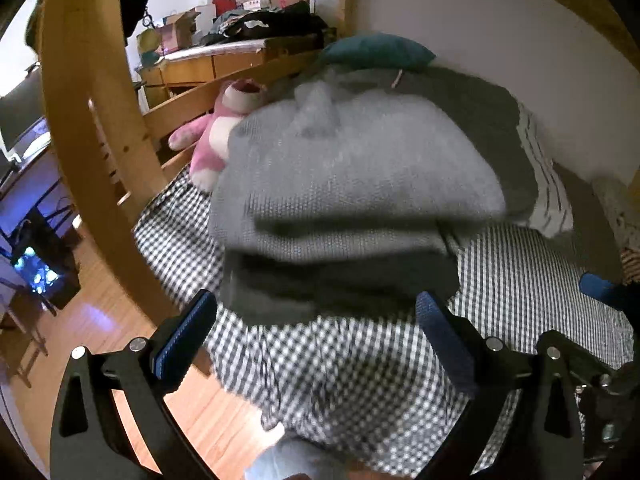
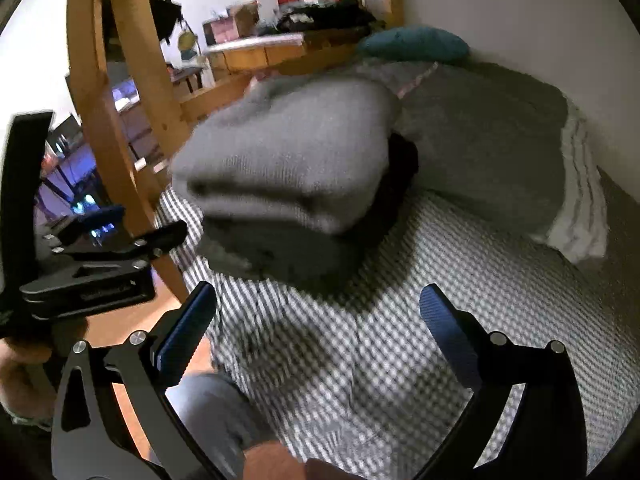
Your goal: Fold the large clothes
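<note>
While both grippers wait with nothing in them, the folded grey sweater [image 1: 352,184] sits on the checked bed sheet [image 1: 520,280], a bit ahead of them. It looks like a thick bundle with a few layers stacked up. Its long side runs left to right across both views.

In the left wrist view, the sweater lies straight in front of the left gripper [image 1: 320,328], just past its fingertips. In the right wrist view, it lies ahead and a little to the left of the right gripper [image 2: 320,312], a bit farther off. So I think the left gripper is nearer. Both grippers are spread wide and do not touch the cloth.

I count one grey sweater, and a dark thing [image 2: 400,168] tucked at its right side; I cannot tell what that is. Behind the sweater lies one darker grey blanket [image 2: 488,136], one teal pillow [image 2: 416,44] and one pink plush toy [image 1: 216,136]. A wooden bed frame [image 1: 92,128] stands on the left.

The sweater looks folded already, so a last tuck or a lift may be next.
</note>
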A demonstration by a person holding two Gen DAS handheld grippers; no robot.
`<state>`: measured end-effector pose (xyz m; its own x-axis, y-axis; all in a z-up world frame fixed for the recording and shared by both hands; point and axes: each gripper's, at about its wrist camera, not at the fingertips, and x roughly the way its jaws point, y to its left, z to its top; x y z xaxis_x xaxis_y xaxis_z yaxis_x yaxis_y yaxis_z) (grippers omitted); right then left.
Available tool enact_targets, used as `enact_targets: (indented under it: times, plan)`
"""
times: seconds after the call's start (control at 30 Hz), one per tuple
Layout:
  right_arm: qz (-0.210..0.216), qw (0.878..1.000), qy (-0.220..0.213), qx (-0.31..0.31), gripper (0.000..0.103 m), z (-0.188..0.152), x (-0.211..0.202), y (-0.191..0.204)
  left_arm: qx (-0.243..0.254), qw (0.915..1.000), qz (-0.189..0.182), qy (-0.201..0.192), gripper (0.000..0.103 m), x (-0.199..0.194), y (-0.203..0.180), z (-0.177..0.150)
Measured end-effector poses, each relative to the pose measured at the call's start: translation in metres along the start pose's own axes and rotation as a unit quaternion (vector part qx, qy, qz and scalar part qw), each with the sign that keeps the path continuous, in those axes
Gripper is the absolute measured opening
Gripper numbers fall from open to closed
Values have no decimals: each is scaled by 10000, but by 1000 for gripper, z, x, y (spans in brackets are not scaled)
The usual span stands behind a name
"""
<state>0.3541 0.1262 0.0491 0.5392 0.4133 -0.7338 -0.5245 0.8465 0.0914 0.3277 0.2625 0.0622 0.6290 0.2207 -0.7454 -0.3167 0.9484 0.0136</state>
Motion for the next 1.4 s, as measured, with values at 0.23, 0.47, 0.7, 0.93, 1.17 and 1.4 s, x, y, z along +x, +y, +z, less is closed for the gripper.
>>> enact_targets:
  times: [0.23, 0.47, 0.7, 0.93, 1.17, 1.4]
  plan:
    - [-192, 9996, -168, 81, 100, -52, -34, 13, 102, 9998, -162, 106, 99, -41, -5, -52]
    - [-409, 9987, -86, 278, 100, -103, -60, 28, -15, 9997, -231, 64, 99, -80, 6, -99]
    - [-526, 9980, -99, 325, 100, -140, -78, 45, 137, 9978, -435, 484, 99, -102, 9, -130]
    - [-548, 9971, -344, 390, 100, -154, -101, 58, 374, 9991, -209, 75, 99, -134, 12, -145]
    - [-593, 9964, -494, 340, 100, -160, -118, 72, 500, 9987, -72, -41, 98, -147, 11, -153]
    - [-644, 9954, -649, 288, 100, -162, -132, 76, 595, 9980, 59, -185, 98, -159, 10, -158]
